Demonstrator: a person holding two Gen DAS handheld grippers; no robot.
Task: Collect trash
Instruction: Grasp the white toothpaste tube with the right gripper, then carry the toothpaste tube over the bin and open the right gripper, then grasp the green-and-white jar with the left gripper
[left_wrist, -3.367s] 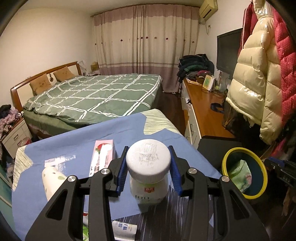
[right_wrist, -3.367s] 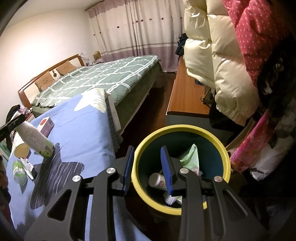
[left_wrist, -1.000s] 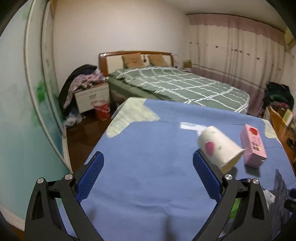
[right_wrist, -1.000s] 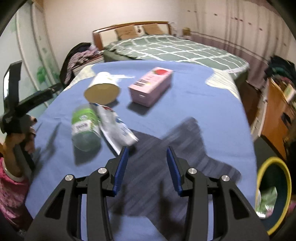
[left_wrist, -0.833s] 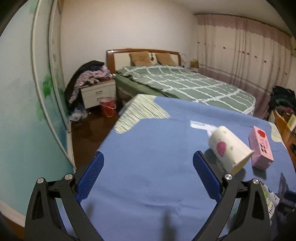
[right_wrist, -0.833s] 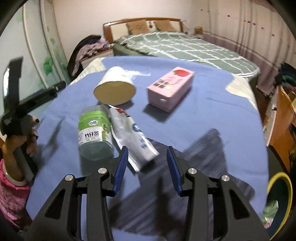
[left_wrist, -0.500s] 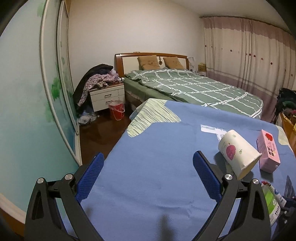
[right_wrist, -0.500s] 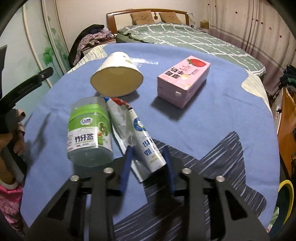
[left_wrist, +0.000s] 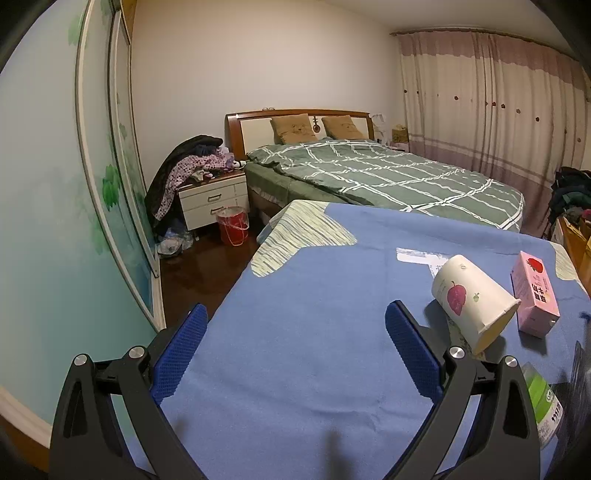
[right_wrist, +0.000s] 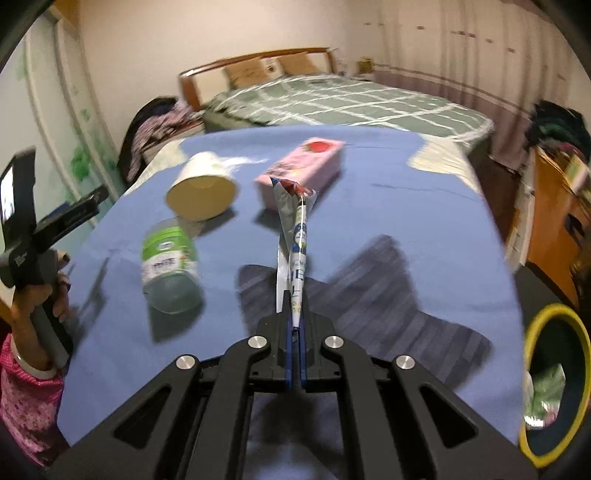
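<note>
My right gripper (right_wrist: 295, 325) is shut on a flat white and blue foil wrapper (right_wrist: 295, 225), which stands on edge above the blue cloth (right_wrist: 388, 192). On the cloth lie a paper cup (right_wrist: 201, 188) on its side, a pink carton (right_wrist: 303, 170) and a clear bottle with a green label (right_wrist: 170, 258). My left gripper (left_wrist: 295, 350) hangs open over bare cloth with nothing between its fingers. To its right lie the paper cup (left_wrist: 474, 301), the pink carton (left_wrist: 533, 291) and the green-label bottle (left_wrist: 543, 406).
A yellow-rimmed bin (right_wrist: 554, 384) with trash in it stands on the floor at the right. A hand (right_wrist: 40, 299) holds the left gripper's handle at the cloth's left edge. A bed (left_wrist: 388, 173), a nightstand (left_wrist: 212, 199) and a red bucket (left_wrist: 232, 225) stand beyond.
My right gripper moved in over the wrapper beside the bottle, shut on it and lifted it off the cloth. The left gripper stayed open and turned slightly.
</note>
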